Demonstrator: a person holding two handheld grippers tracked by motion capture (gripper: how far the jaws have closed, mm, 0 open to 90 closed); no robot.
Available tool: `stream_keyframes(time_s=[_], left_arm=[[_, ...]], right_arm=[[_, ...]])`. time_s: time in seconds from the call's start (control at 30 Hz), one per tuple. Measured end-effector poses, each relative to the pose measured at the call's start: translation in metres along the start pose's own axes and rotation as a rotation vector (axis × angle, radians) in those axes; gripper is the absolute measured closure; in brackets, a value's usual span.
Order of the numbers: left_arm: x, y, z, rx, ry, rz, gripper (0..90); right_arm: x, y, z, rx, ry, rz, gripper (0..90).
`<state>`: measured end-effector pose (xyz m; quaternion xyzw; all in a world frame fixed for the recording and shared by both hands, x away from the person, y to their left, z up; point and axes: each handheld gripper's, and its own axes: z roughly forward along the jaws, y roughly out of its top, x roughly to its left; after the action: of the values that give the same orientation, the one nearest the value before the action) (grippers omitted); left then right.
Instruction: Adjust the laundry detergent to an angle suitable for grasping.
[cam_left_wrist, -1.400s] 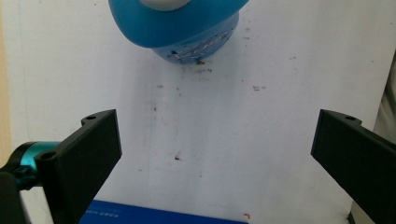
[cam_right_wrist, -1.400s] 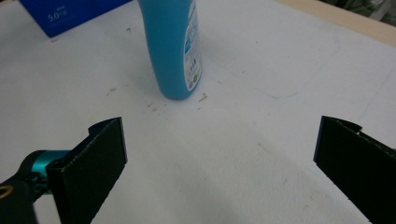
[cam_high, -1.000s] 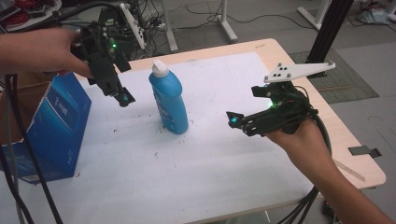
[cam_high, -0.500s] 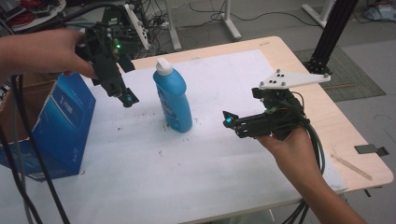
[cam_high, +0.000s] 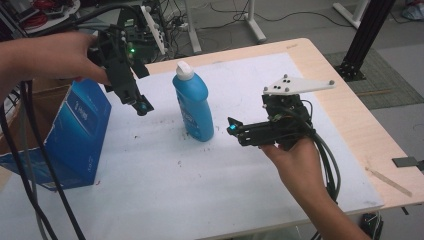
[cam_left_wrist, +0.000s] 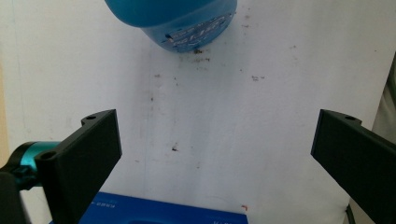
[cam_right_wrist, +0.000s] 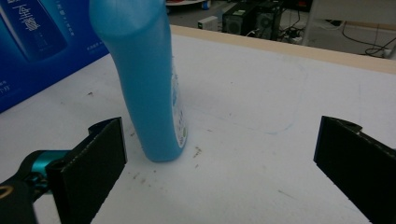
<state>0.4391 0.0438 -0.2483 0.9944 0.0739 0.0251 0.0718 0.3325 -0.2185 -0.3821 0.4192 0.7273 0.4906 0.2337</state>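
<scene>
- Bottle (cam_high: 193, 106) stands upright mid-table, just off your right gripper (cam_high: 233, 129), the nearer one.
- Both jaws gape wide; your left gripper (cam_high: 141, 105) hovers above, empty.

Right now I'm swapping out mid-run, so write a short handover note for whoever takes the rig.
Left tool: open, held above the sheet between the blue box and the blue bottle, holding nothing.
Right tool: open, level with the bottle's lower half, just to its right, not touching.
Bottle: upright on the white sheet, cap on.
Done: no grasp yet.
Left: probably close in and grip the bottle.
</scene>
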Motion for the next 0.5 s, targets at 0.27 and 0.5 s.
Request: stream_keyframes(time_s=[0.27,0.5], left_arm=[[0.0,-0.007,0.001,0.002,-0.001,-0.014,1.7],[0.0,-0.012,0.001,0.005,-0.002,-0.017,1.7]], right_arm=[[0.015,0.008,0.015,0.001,0.006,-0.012,1.6],[0.025,0.013,0.029,0.013,0.026,-0.005,1.6]])
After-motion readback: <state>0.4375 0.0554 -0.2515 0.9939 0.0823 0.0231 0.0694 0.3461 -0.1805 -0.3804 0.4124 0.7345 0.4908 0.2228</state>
